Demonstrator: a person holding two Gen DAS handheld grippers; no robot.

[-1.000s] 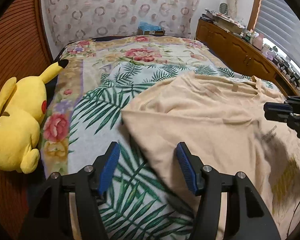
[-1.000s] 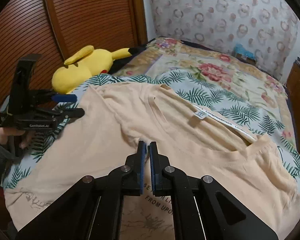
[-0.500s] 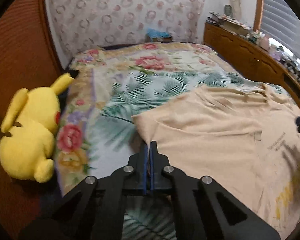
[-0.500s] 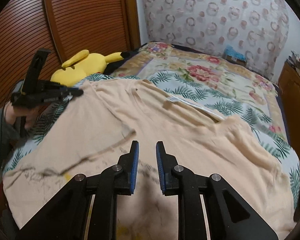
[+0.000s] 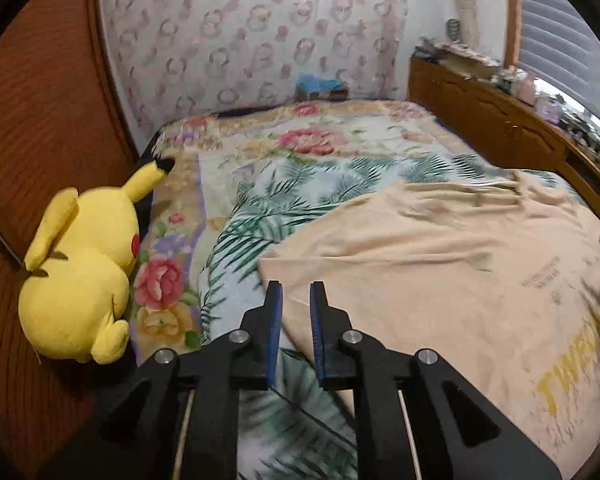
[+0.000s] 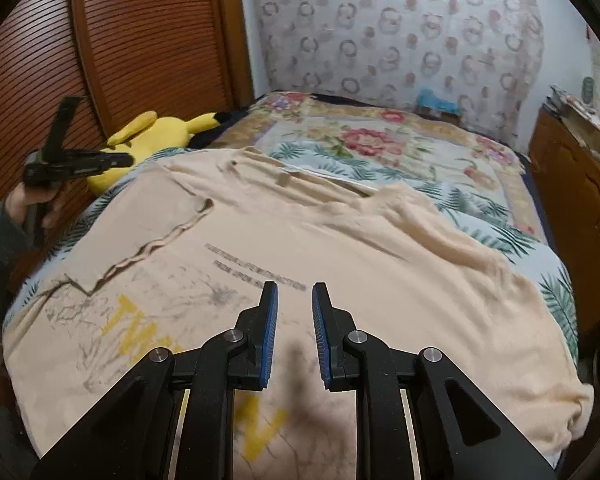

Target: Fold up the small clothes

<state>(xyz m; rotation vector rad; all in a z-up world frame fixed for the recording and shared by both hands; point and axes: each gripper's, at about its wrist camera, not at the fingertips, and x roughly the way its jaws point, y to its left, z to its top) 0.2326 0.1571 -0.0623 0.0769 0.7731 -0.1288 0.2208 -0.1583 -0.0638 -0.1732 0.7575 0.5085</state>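
A beige T-shirt (image 5: 440,280) with yellow and grey print lies spread on the bed; a flap along its left side is folded over the front (image 6: 148,216). My left gripper (image 5: 296,292) hovers over the shirt's left edge. Its jaws are opening, and the pads do not press the cloth seen through the narrow gap. In the right wrist view this left gripper (image 6: 126,159) sits at the far left, held by a hand (image 6: 24,204). My right gripper (image 6: 294,294) is open by a narrow gap above the printed front, with nothing between its pads.
A yellow plush toy (image 5: 80,276) lies at the bed's left side by the slatted wooden door (image 6: 140,40). The floral and palm-leaf blanket (image 5: 300,160) covers the bed. A wooden cabinet (image 5: 500,128) with clutter on top runs along the right.
The left gripper went from wide open to shut at the shirt's left edge, then parted slightly and rose. The right gripper went from shut to slightly open and drew back over the print.
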